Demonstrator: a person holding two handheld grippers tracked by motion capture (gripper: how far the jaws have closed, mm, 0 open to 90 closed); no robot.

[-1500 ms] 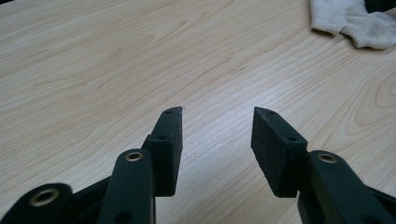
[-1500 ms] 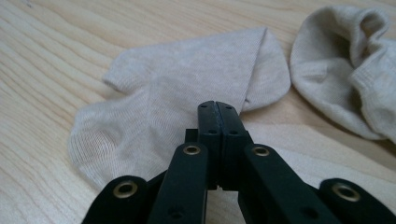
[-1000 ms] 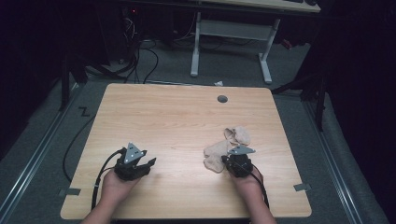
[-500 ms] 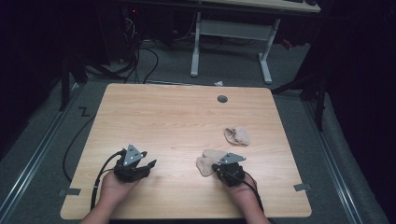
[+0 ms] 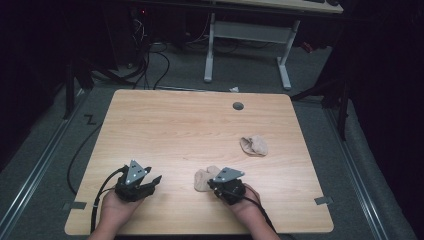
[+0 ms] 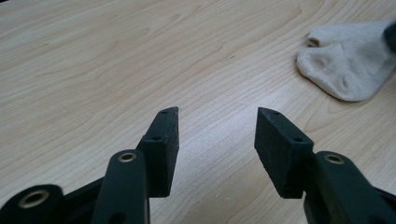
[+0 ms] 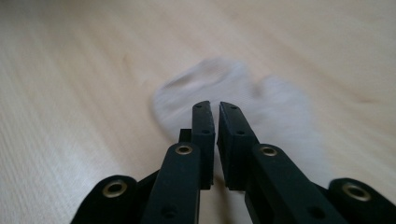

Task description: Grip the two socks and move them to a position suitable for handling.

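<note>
High view, right claw (image 5: 214,182) just parting over sock (image 5: 203,178), left claw (image 5: 151,181) spread, empty

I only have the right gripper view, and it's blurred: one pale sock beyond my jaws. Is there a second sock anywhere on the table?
Observer: Yes, a second sock lies apart, farther back and to the right.
Operator: What's the left gripper doing?
Observer: The left gripper is open and empty above the table, with the near sock ahead to its right.
Operator: Am I gripping cloth?
Observer: The right gripper has just been opening its jaws. No cloth shows between them, and the high view puts it at that sock's edge.
</note>
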